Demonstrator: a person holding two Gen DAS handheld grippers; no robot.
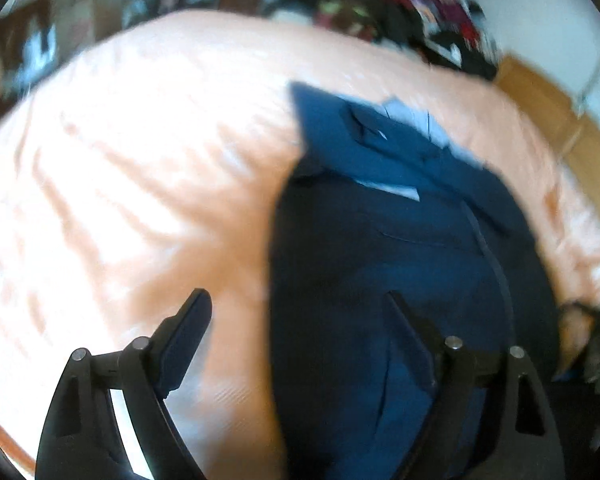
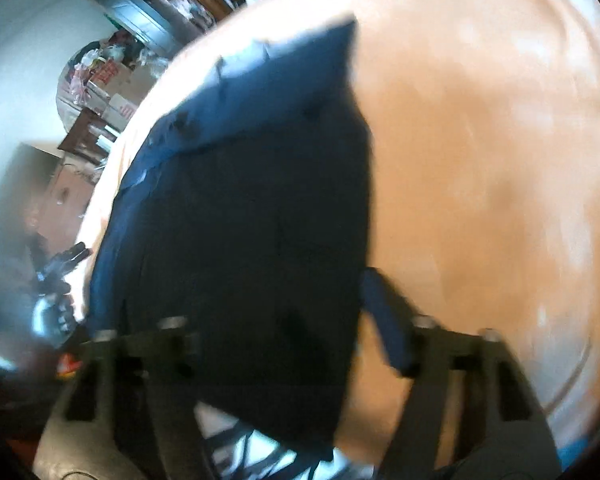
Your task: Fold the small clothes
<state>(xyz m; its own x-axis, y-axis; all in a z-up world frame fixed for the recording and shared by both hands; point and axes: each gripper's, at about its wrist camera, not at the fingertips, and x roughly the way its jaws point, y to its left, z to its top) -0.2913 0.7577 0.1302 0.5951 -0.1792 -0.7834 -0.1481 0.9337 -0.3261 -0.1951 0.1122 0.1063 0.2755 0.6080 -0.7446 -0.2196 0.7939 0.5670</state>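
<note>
Basically both frames are motion-blurred. A navy blue garment [image 1: 400, 240], likely shorts or small trousers with a pocket flap and a pale lining showing near the far end, lies on a peach bedsheet [image 1: 140, 160]. In the left wrist view it sits right of centre and runs from the near edge to about mid-bed.

Left gripper [image 1: 300, 320]: jaws wide apart, nothing between them; the left finger is over bare sheet, the right finger over the garment's near part. Right gripper [image 2: 284, 320]: jaws spread wide, the garment's dark near edge lying between the fingers, but blur makes it impossible to tell whether any cloth is touched; not clamped.

Step in hand, as a judgement: taking the near edge at both corners to fold it away toward the far end. To do well: each gripper should pinch all layers at a corner, lift level, carry over together so edges line up, and lay it down without dragging the sheet into wrinkles.

Containers: none on the bed. A heap of mixed clothes [image 1: 420, 20] sits at the far corner. Cardboard boxes [image 2: 116, 92] beyond the bed, contents unreadable.
</note>
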